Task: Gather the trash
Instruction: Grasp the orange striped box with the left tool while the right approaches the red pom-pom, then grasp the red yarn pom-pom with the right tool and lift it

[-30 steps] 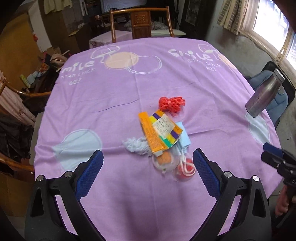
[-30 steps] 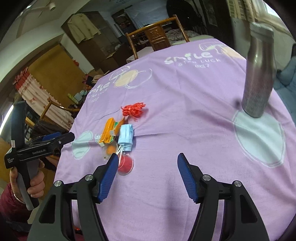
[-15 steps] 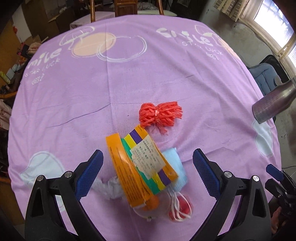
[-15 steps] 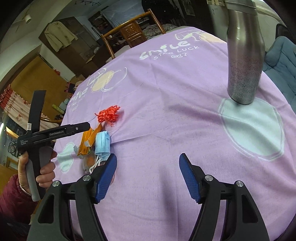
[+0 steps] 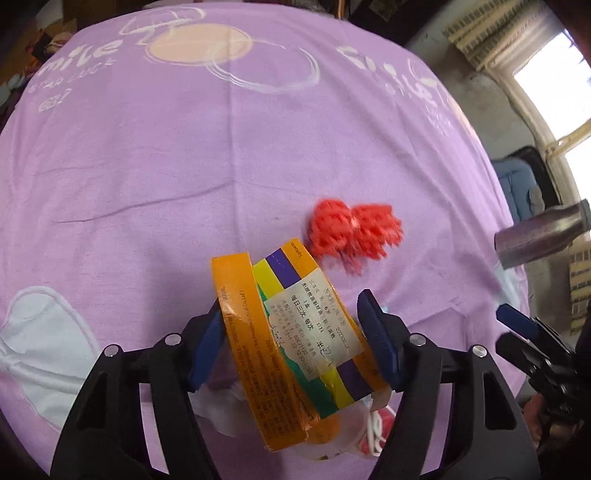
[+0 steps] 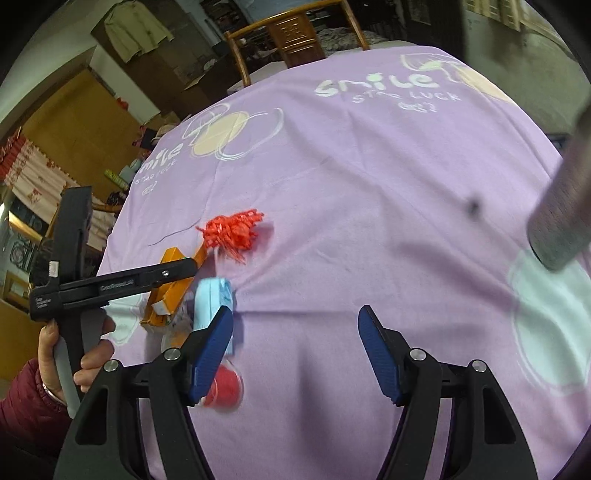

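Note:
A pile of trash lies on the purple tablecloth (image 5: 166, 166). On top is an orange box (image 5: 280, 295) with coloured stripes and a white label. My left gripper (image 5: 293, 332) is closing on it, and both blue pads touch its long sides. A red net bundle (image 5: 354, 232) lies just beyond. In the right wrist view the left gripper (image 6: 184, 267) sits over the orange box (image 6: 173, 291), beside a blue face mask (image 6: 214, 299) and a red round thing (image 6: 225, 387). My right gripper (image 6: 295, 339) hangs open over bare cloth right of the pile.
A steel bottle (image 6: 565, 206) stands at the table's right side. Crumpled white tissue (image 5: 218, 402) pokes out under the box. A wooden chair (image 6: 291, 33) stands at the far edge. A person's hand and red sleeve (image 6: 29, 402) hold the left gripper's handle.
The left gripper has come down over the pile and its jaws have narrowed around the orange box. The right gripper has swung left towards the pile, pushing the bottle to the view's edge.

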A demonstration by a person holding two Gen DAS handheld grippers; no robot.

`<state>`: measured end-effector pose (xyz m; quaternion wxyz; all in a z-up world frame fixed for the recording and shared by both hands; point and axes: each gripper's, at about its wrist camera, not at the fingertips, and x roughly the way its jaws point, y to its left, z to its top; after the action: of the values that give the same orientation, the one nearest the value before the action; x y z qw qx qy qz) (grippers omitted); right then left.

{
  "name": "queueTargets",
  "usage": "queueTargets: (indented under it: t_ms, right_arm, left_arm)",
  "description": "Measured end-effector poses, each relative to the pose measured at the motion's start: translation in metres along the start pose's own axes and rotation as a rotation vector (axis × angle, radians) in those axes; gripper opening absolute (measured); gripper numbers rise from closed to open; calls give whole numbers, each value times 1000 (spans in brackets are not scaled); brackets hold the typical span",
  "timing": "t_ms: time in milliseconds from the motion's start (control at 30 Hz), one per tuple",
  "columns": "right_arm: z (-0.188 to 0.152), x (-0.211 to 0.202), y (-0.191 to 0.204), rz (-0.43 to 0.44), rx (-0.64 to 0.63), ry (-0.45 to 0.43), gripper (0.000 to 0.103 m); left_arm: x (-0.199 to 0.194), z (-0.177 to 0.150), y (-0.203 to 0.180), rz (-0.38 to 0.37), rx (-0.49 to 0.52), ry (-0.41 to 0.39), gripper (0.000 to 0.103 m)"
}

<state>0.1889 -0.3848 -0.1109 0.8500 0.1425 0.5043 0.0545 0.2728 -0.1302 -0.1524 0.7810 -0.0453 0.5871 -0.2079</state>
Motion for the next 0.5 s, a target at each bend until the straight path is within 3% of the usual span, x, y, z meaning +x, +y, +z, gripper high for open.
queueTargets:
  t_ms: [300,500]
  right_arm:
    - [54,54,48,22,-202,41,69]
    - [70,92,88,24,-380,64,76]
  left_arm:
    - [-45,1,59,55,-93,-96,66]
    - [-58,2,72,85,-97,-152,66]
